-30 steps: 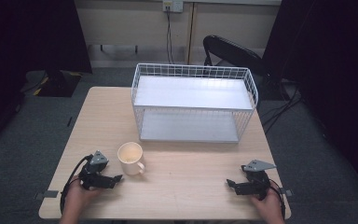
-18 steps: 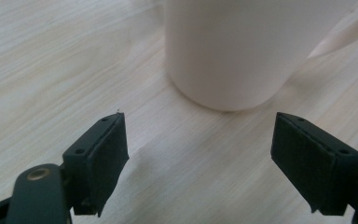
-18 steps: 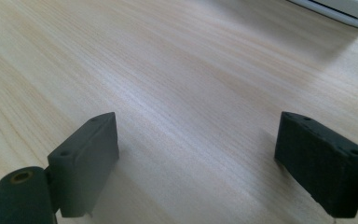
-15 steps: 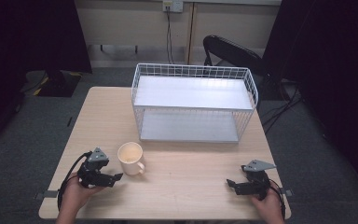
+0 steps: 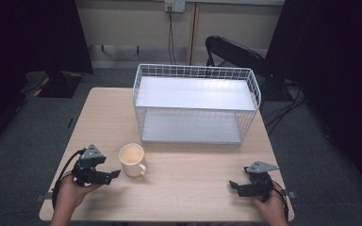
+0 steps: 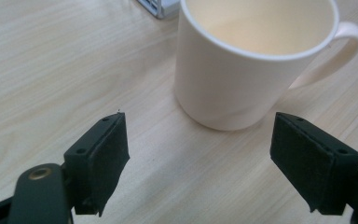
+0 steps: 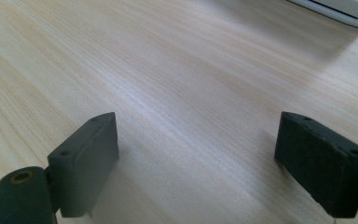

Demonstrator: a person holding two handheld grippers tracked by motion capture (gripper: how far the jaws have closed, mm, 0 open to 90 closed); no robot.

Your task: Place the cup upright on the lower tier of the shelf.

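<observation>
In the high view the table (image 5: 184, 188) fills the middle and lower frame. A wire rack (image 5: 195, 103) stands on its upper centre part, with a chair (image 5: 235, 54) behind it, off the table. The mug (image 5: 132, 160) stands on the table at lower left of centre, below the rack's left end. The left claw (image 5: 114, 173) lies just left of the mug, apart from it; the right claw (image 5: 232, 184) lies at lower right, well apart from both.

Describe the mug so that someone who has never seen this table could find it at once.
Start at the white wire rack at the far side of the wooden table. In front of its left corner stands the cream mug, the only cup there, its handle turned away from the open left tongs.
</observation>
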